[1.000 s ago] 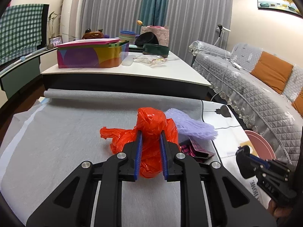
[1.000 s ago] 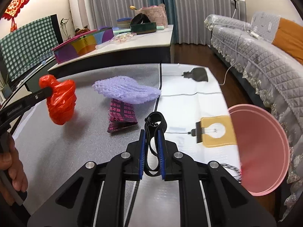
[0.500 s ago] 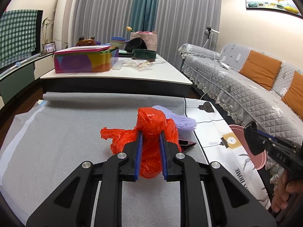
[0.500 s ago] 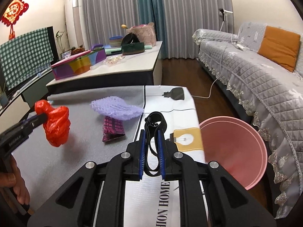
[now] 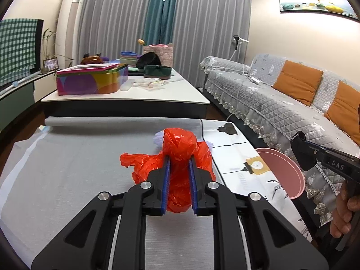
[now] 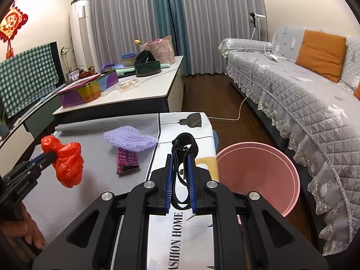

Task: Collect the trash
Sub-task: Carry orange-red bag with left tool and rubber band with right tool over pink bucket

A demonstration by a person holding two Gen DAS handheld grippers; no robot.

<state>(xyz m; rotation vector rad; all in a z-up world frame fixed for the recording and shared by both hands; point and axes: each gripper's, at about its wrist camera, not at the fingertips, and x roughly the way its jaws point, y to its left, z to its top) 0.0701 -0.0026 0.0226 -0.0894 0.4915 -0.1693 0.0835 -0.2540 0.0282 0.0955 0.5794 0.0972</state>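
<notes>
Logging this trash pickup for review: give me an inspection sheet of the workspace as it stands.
Surface: grey mat beside a printed white cover.
Job's things: red plastic bag and black strap held; purple foam net and maroon wrapper lie on the mat; pink bin stands beside the table.
Clutter: nothing else seen on the mat.
Grippers: left gripper shut on the bag; right gripper shut on the strap.
Cables: white cord on the floor.
Surroundings: grey sofa; coffee table with a colourful box.
</notes>
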